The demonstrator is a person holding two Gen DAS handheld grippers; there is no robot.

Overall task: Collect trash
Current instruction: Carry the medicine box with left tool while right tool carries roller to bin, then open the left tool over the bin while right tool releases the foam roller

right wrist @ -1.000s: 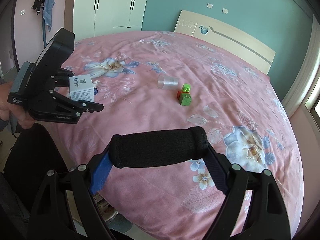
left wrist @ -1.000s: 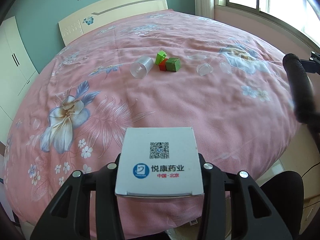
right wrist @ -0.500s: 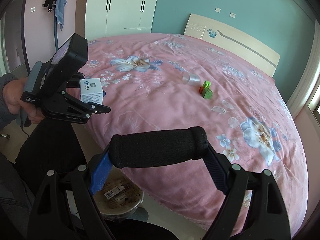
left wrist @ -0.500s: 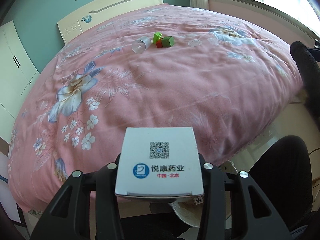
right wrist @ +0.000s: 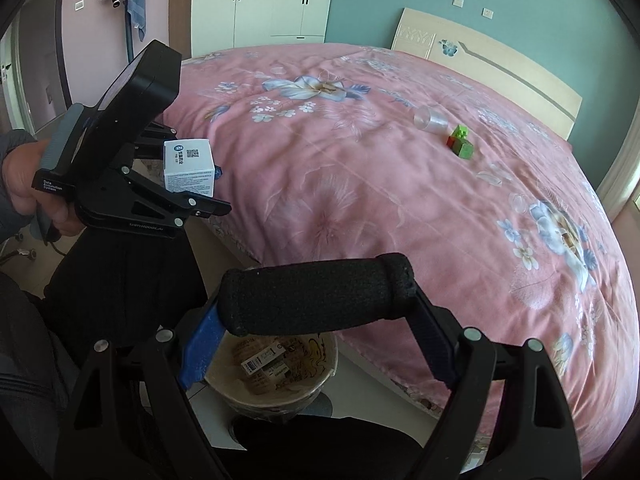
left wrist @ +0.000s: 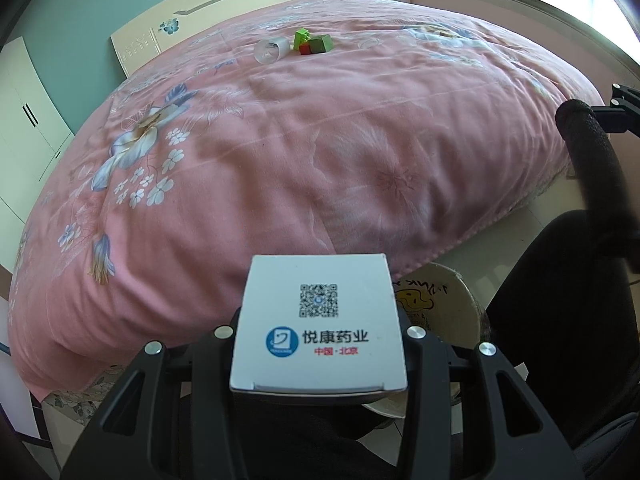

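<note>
Gripping a white medicine box [left wrist: 318, 320] — left gripper [left wrist: 319, 354]; right gripper [right wrist: 316, 300] clamped across a black foam roll [right wrist: 316, 294].

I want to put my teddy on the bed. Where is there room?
Lots of bare pink bedspread lies between the near edge and the clear cup. It is crowded only far back, where the cup and toy blocks sit together. On the floor, the bin takes the spot by the bed's corner.
</note>
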